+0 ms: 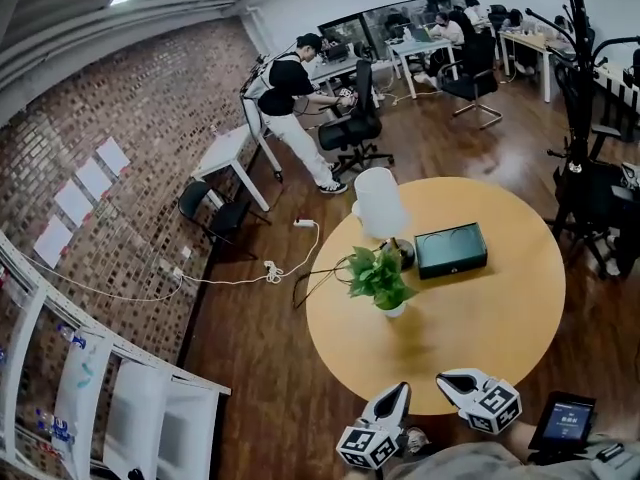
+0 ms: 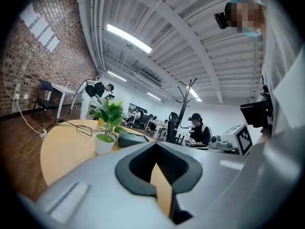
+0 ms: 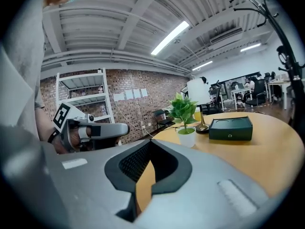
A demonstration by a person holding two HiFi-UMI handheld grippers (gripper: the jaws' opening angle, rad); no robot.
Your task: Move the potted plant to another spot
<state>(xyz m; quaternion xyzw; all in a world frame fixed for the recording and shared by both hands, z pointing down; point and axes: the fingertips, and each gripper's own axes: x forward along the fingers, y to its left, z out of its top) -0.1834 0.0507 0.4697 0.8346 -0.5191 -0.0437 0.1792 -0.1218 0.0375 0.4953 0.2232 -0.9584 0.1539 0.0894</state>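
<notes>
The potted plant (image 1: 380,276), green leaves in a small white pot, stands near the middle of the round yellow table (image 1: 480,338). It also shows in the left gripper view (image 2: 107,123) and the right gripper view (image 3: 185,116). Both grippers hover at the table's near edge, well short of the plant. My left gripper (image 1: 400,393) (image 2: 157,168) is shut with nothing in it. My right gripper (image 1: 447,378) (image 3: 145,171) is beside it, jaws together and empty. Each gripper view shows the other: the right gripper (image 2: 236,140) and the left gripper (image 3: 90,130).
A lamp with a white shade (image 1: 380,203) and a dark green box (image 1: 451,249) stand just behind the plant. A cable (image 1: 255,273) trails over the floor to the left. A black coat rack (image 1: 580,118), office chairs and a person at a desk (image 1: 295,108) lie beyond.
</notes>
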